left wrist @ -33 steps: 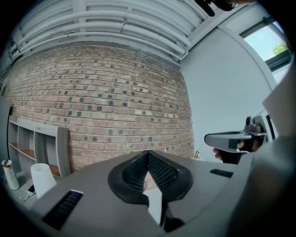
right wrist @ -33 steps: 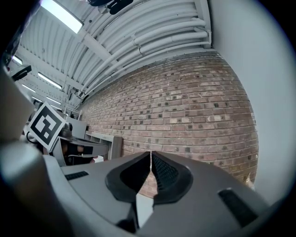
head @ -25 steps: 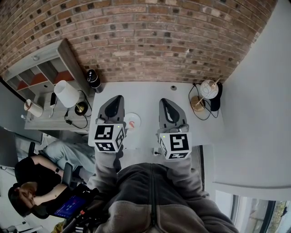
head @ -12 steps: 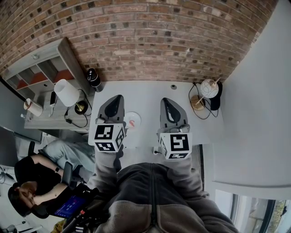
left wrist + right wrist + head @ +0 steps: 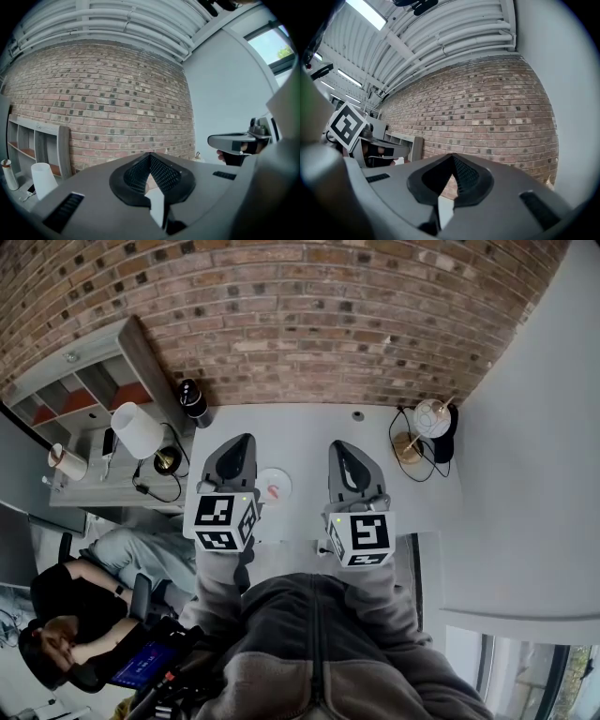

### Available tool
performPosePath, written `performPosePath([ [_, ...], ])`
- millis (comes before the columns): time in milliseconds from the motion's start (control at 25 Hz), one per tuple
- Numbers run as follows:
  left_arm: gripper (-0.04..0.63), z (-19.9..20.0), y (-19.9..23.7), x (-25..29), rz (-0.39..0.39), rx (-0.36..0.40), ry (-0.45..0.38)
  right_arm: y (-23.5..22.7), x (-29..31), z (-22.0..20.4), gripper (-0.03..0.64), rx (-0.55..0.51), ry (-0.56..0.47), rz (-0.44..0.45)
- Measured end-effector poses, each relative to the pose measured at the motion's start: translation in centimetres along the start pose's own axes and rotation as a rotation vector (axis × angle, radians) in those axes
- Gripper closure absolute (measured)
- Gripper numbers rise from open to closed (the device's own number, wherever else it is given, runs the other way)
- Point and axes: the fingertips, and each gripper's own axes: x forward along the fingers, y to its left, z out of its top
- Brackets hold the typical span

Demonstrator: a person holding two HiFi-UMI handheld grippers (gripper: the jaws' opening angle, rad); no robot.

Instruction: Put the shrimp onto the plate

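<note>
A small white plate (image 5: 265, 480) lies on the white table (image 5: 300, 432), between my two grippers. A small red shrimp (image 5: 273, 491) rests on it. My left gripper (image 5: 244, 441) hovers just left of the plate, and its jaws meet with nothing between them. It points at the brick wall in the left gripper view (image 5: 150, 157). My right gripper (image 5: 337, 446) is held to the right of the plate, also shut and empty. It faces the wall in the right gripper view (image 5: 452, 157). Neither gripper view shows the plate or the shrimp.
A white lamp (image 5: 139, 432) and a black cylinder (image 5: 193, 401) stand at the table's left, beside a grey shelf unit (image 5: 80, 390). A round pale object with cables (image 5: 429, 425) sits at the right back. A person (image 5: 66, 610) sits at lower left.
</note>
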Motion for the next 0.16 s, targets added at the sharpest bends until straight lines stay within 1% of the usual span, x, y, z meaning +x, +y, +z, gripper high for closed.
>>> performPosePath([
  [160,0.591,-0.12,0.1,0.05,-0.011,0.004,0.006,0.34,0.03,-0.09,0.615,-0.003,0.003,-0.005],
])
